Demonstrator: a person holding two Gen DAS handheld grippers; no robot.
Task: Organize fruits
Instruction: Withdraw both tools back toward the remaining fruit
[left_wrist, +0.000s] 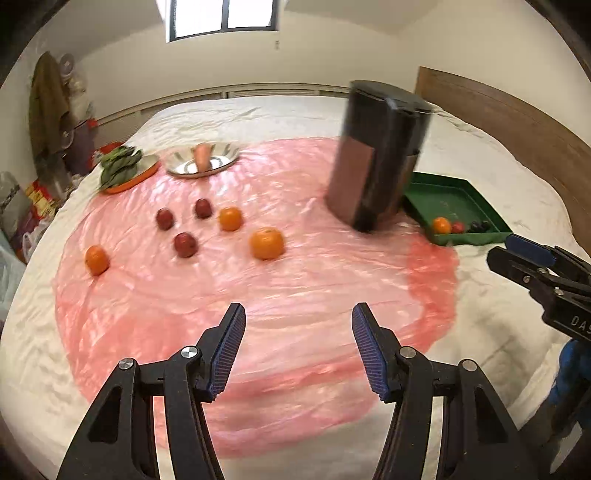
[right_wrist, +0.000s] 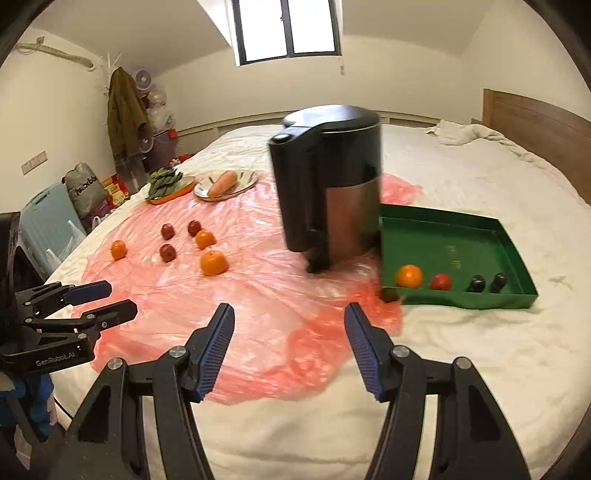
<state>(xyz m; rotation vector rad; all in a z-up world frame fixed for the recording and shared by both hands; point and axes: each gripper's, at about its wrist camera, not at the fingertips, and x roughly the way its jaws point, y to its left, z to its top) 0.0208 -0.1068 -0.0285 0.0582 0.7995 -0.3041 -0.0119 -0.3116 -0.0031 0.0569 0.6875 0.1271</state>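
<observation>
Landmark: a black and steel kettle (right_wrist: 327, 184) stands on the pink plastic sheet (left_wrist: 258, 295) spread over the bed (right_wrist: 480, 350); places below are told from it.
Left gripper (left_wrist: 298, 347): released, jaws apart with only pink sheet between them, low in front of the kettle; the right wrist view shows it from the side (right_wrist: 110, 297) at the left edge.
Right gripper (right_wrist: 289, 341): released, nothing between its blue pads, in front of the kettle; the left wrist view catches it at the right edge (left_wrist: 511, 251).
Loose fruit: left of the kettle, three oranges (left_wrist: 266, 243) and three dark red fruits (left_wrist: 185, 244) lie well apart on the sheet.
Green tray (right_wrist: 509, 236): just right of the kettle, touching or nearly so.
Tray contents: an orange (right_wrist: 409, 276), a red fruit (right_wrist: 440, 281) and two dark fruits (right_wrist: 477, 283) along the near wall; the left wrist view shows these small and blurred.
Only in right wrist view: a small dark fruit (right_wrist: 389, 294) on the sheet just outside the tray's near corner.
Behind-left of kettle: a steel plate (right_wrist: 245, 181) with a carrot (right_wrist: 221, 183), and an orange plate (left_wrist: 136, 177) of leafy greens (left_wrist: 120, 166).
</observation>
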